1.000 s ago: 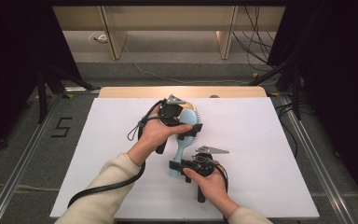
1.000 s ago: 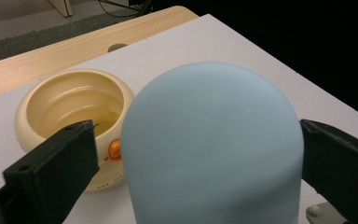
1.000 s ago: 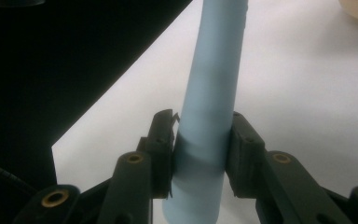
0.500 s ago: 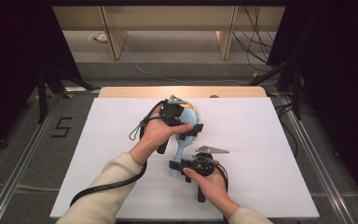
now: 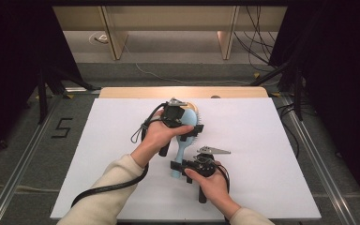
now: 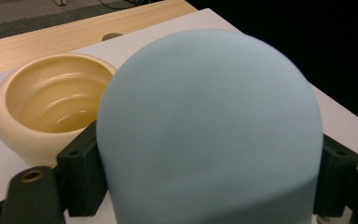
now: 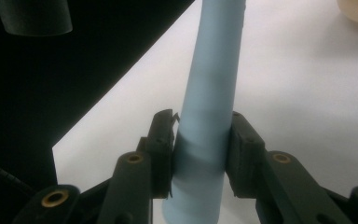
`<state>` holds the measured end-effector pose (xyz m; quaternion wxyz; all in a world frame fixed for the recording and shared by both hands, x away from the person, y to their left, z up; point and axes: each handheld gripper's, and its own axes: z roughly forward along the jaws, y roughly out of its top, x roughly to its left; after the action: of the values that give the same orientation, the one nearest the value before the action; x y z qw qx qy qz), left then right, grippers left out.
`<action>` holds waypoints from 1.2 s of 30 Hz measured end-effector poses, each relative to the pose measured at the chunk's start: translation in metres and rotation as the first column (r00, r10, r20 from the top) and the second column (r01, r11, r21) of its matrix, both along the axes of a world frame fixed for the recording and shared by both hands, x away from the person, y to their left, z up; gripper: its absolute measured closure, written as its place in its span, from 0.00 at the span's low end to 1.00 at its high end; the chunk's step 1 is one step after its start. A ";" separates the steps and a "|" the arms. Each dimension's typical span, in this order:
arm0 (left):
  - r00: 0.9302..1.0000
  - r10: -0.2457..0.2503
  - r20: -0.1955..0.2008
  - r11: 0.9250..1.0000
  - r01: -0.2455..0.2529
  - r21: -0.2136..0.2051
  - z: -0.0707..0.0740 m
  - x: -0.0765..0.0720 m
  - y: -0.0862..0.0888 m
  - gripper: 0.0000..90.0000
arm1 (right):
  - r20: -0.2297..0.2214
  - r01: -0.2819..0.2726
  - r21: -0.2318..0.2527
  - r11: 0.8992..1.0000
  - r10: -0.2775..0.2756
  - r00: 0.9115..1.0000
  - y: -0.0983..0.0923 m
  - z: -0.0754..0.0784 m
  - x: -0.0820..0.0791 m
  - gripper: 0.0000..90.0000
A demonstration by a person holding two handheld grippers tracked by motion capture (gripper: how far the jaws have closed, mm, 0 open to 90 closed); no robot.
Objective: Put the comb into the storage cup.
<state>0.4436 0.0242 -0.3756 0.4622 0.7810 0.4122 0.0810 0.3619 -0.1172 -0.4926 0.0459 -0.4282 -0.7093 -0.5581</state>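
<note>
- High view: the light blue hairbrush (image 5: 182, 143) lies near the middle of the white table (image 5: 272, 154), its head toward the far side, touching or just beside the cream bowl (image 5: 193, 108). The left gripper (image 5: 187, 131) sits over the brush head; the right gripper (image 5: 180, 165) is at the handle end. The brush is taken at both ends; any transfer or placement is judged still to come.
- Left gripper view: the rounded back of the brush head (image 6: 209, 135) stands between the two black jaws, whose pads flank it on either side. The jaws have just been closing on it; a firm clamp cannot be confirmed. The bowl (image 6: 51, 105) is empty, upright, just behind the head.
- Right gripper view: the jaws are clamped on the brush handle (image 7: 209, 116) near its end, pads pressing both sides. This grasp is judged complete; the head-end grasp is outstanding.
</note>
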 end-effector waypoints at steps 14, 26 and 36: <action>0.999 0.017 0.035 1.000 -0.017 -0.007 0.004 -0.006 -0.002 0.21 | 0.034 -0.004 -0.011 1.000 0.004 0.999 -0.001 0.000 0.002 0.74; 0.997 0.000 0.072 0.999 -0.003 0.041 0.010 -0.013 -0.003 0.22 | 0.068 0.038 -0.032 0.999 -0.036 0.997 -0.004 0.003 0.005 0.54; 0.993 0.008 0.122 0.998 -0.015 0.057 0.015 -0.015 -0.002 0.23 | 0.136 0.070 -0.071 0.995 -0.060 0.989 -0.005 0.010 0.007 0.34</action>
<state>0.4290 0.0222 -0.3611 0.4631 0.7853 0.3853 0.1430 0.3686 -0.1227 -0.4826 -0.0362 -0.4144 -0.7169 -0.5595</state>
